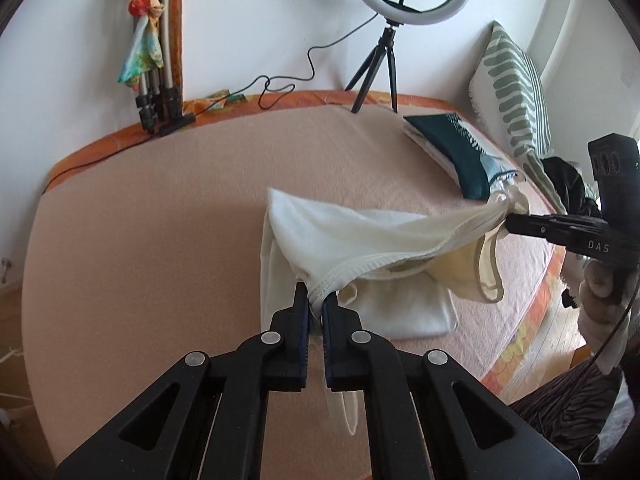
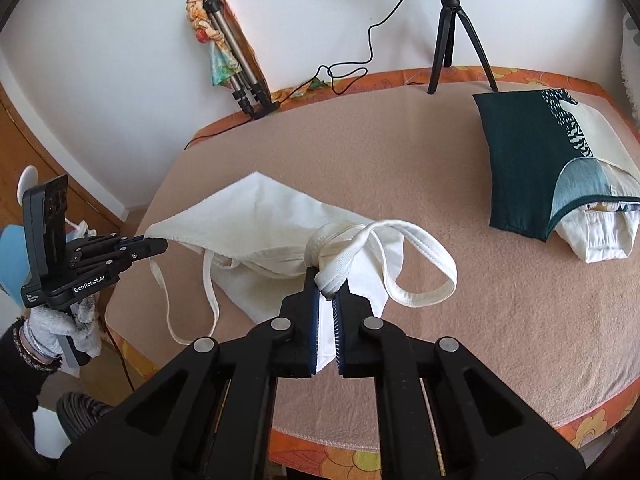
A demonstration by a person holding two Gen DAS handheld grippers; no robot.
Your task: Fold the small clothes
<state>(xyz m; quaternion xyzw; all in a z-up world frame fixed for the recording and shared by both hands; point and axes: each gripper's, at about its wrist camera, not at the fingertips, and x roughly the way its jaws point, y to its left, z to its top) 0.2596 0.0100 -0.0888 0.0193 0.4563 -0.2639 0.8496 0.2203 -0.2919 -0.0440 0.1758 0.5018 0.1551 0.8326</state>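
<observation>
A cream sleeveless top [image 1: 360,236] hangs stretched between both grippers above the pink blanket [image 1: 152,240], its lower part resting on the blanket. My left gripper [image 1: 316,300] is shut on its ribbed hem corner. My right gripper [image 2: 330,284] is shut on a shoulder strap; the other strap loops free to the right [image 2: 420,280]. The top also shows in the right wrist view [image 2: 260,216], with the left gripper [image 2: 150,244] pinching its far corner. The right gripper shows in the left wrist view [image 1: 516,224], clamping bunched fabric.
A folded stack with a dark teal garment on top [image 2: 536,168] lies at the back right of the bed. A ring light on a tripod [image 1: 384,60] and a folded tripod with a scarf [image 1: 156,60] stand by the wall. A patterned pillow [image 1: 516,92] leans at right.
</observation>
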